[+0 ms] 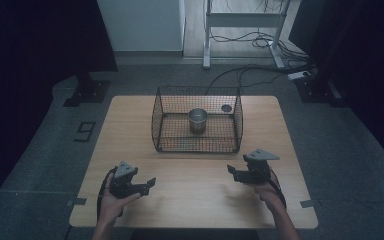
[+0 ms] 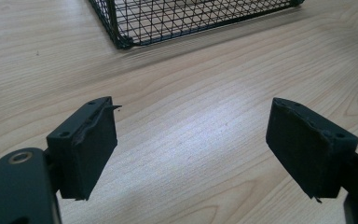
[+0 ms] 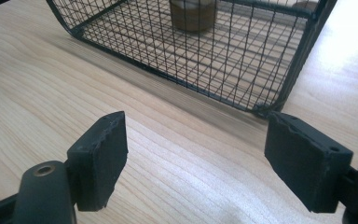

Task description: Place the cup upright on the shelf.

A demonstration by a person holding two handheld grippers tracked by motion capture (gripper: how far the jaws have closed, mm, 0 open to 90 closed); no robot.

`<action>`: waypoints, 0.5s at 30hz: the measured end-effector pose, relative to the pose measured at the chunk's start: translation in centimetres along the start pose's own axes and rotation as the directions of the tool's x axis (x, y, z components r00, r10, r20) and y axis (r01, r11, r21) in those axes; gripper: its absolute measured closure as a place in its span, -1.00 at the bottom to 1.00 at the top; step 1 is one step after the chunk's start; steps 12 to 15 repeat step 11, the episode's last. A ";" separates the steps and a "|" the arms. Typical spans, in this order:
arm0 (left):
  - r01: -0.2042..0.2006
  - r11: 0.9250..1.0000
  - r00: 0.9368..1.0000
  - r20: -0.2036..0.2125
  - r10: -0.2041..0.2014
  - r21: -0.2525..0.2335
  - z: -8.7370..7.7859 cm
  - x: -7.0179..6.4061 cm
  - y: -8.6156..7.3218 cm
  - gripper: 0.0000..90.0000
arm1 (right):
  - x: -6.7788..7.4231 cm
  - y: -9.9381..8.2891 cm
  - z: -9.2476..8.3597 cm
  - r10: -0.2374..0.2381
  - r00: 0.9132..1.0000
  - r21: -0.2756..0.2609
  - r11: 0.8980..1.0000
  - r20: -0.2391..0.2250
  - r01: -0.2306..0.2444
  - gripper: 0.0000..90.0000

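Your left gripper (image 1: 147, 184) at near left of table (image 1: 130, 115), jaws wide apart, empty. Your right gripper (image 1: 231, 171) near right, jaws likewise spread, nothing between. Farther: wire basket (image 1: 162, 112) mid-table, metal cup (image 1: 198, 120) upright inside. Step looks like approach; next move likely calls for reaching over basket rim toward cup.

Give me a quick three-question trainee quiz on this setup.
1. True or false: the metal cup stands inside the wire basket.
2. Between the jaws of the left gripper is: A) the cup B) nothing C) a cable.
3. What does the basket sit on?
Key: 1 true; 2 B; 3 the wooden table.
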State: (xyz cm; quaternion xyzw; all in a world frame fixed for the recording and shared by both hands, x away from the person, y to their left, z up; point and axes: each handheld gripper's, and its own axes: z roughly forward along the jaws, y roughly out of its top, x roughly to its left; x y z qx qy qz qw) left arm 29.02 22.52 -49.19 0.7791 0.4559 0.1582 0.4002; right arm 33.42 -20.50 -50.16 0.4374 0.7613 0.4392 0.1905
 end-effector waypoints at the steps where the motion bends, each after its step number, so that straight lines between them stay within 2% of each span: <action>1: 0.000 1.000 1.000 0.000 0.000 0.001 0.0 0.0 0.0 -0.63 | -0.1 -0.1 0.1 0.004 1.000 -0.001 1.000 0.001 -0.004 -0.54; 8: 0.001 1.000 1.000 -0.001 -0.001 0.003 0.1 0.0 -0.1 -0.63 | -0.2 -0.3 0.2 0.002 1.000 -0.007 1.000 0.006 -0.002 -0.56; 11: -0.001 1.000 1.000 -0.002 0.001 0.002 0.0 0.0 0.0 -0.63 | -0.5 -0.6 0.5 0.003 1.000 0.014 1.000 0.030 -0.004 -0.61; 15: -0.001 1.000 1.000 -0.002 0.001 0.002 0.0 0.0 0.0 -0.63 | -0.5 -0.6 0.5 0.003 1.000 0.014 1.000 0.030 -0.004 -0.61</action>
